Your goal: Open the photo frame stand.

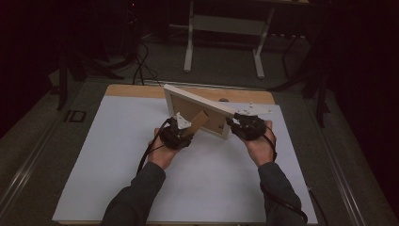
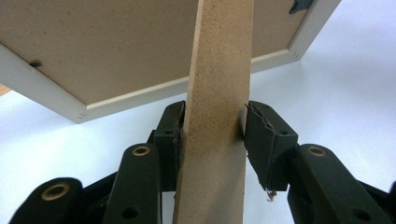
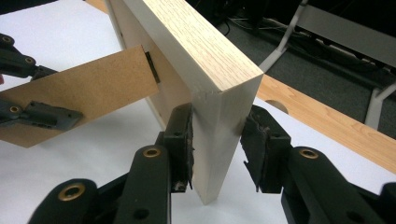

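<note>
A pale wooden picture frame (image 1: pixel 200 102) is held tilted above the white sheet, its brown fibreboard back (image 2: pixel 102 42) turned towards the person. A fibreboard stand leg (image 1: pixel 197 121) sticks out from that back. My left gripper (image 1: pixel 184 129) is shut on this stand leg (image 2: pixel 217 93), one pad on each long edge. My right gripper (image 1: pixel 234 121) is shut on the frame's right side bar (image 3: pixel 219 107) near its lower corner, with a pad on each face. In the right gripper view the left gripper (image 3: pixel 42 93) shows on the stand leg (image 3: pixel 84 88).
A white sheet (image 1: pixel 141 165) covers most of the wooden table (image 1: pixel 136 91), leaving a bare wood strip at the far edge. Small pale bits (image 1: pixel 256 109) lie at the far right of the sheet. White desk legs (image 1: pixel 189 42) and cables (image 1: pixel 140 66) stand beyond.
</note>
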Demonstrator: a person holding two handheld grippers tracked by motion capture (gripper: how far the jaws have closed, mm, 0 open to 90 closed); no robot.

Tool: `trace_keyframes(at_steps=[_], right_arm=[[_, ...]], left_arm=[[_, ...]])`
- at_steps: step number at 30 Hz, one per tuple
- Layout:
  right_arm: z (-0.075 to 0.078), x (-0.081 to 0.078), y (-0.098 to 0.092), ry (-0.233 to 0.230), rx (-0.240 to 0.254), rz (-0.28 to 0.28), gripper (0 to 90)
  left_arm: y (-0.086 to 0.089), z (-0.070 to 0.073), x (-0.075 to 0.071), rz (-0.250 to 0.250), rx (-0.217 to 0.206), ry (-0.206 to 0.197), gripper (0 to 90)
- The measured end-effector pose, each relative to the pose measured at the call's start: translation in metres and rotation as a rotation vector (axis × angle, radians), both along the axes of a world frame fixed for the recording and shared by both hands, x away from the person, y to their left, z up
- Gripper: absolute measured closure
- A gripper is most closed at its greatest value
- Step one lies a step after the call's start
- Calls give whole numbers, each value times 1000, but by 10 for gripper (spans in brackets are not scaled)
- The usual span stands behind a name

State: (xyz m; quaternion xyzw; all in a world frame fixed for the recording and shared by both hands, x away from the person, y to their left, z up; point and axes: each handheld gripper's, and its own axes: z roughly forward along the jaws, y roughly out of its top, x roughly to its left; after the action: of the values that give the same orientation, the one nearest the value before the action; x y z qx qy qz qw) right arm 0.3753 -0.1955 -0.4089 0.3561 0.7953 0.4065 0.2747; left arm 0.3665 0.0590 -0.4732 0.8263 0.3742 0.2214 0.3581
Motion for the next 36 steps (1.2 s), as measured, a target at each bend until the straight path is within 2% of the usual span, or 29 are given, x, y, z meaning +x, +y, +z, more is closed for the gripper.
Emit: trace_keyframes(at_steps=[4, 13, 18, 24, 36], right_arm=[[0, -4, 2, -13, -22, 14, 638], [-2, -12, 4, -28, -37, 28, 638], [-3, -17, 4, -31, -28, 25, 642], [-4, -22, 1, -32, -7, 23, 664], [-6, -29, 1, -21, -8, 37, 670]], left_arm=[[1, -2, -3, -5, 3, -2, 607], [3, -7, -9, -15, 10, 1, 615], [5, -10, -10, -14, -11, 6, 625], [4, -10, -12, -15, -7, 5, 628], [6, -16, -15, -12, 1, 17, 631]])
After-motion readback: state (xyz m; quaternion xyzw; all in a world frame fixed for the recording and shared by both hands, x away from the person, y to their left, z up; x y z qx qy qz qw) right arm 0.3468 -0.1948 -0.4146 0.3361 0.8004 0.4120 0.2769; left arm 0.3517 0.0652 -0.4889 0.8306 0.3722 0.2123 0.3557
